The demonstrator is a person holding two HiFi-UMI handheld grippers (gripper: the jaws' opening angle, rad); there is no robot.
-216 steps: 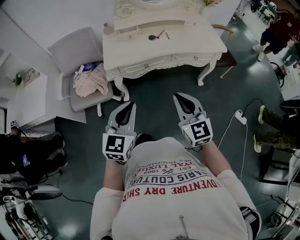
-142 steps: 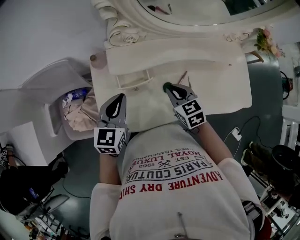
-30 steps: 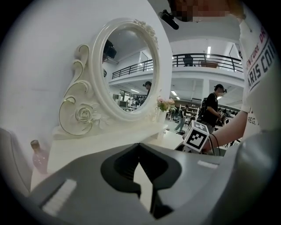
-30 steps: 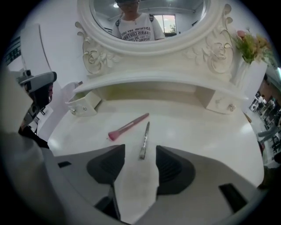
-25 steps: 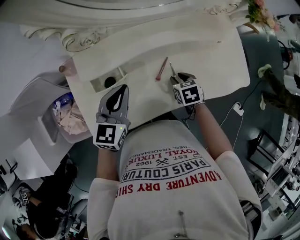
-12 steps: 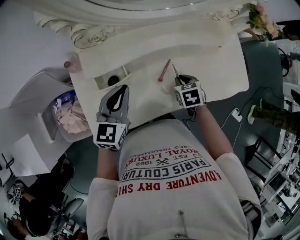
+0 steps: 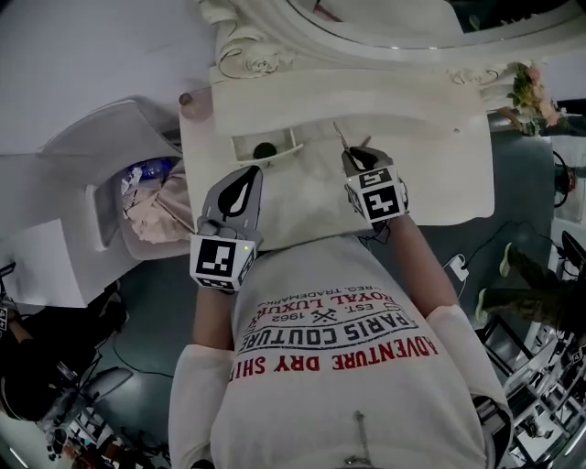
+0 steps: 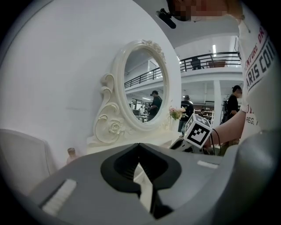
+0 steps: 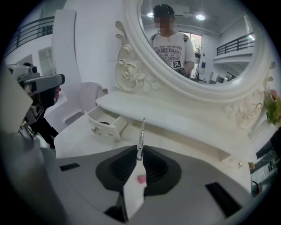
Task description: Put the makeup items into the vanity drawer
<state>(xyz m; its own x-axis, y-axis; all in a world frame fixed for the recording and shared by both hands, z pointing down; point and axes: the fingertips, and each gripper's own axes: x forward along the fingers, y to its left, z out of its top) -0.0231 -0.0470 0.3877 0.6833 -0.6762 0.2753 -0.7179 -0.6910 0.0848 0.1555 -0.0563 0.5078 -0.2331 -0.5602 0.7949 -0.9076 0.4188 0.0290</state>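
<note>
My right gripper [image 7: 355, 156] is shut on a thin silver makeup stick [image 7: 340, 137], whose tip juts out beyond the jaws; the jaws have just closed on it. In the right gripper view the stick [image 9: 141, 134] points from the right gripper [image 9: 139, 151] towards the small open drawer [image 9: 105, 127]. That drawer [image 7: 245, 145] holds a dark round item [image 7: 265, 149]. A pink pencil [image 7: 366, 142] lies on the vanity top [image 7: 430, 174], mostly hidden by the right gripper. My left gripper [image 7: 249, 174] hovers near the drawer, shut and empty, tips meeting [image 8: 138, 146].
An oval mirror [image 7: 385, 18] in a carved white frame stands at the back of the vanity. A small bottle [image 7: 186, 98] sits at the left corner, flowers [image 7: 531, 92] at the right. A white chair with clothes [image 7: 151, 206] stands left of the vanity.
My right gripper has shut on the silver stick, lifted it off the tabletop and carried it left towards the drawer. The left gripper has also moved up closer to the drawer.
</note>
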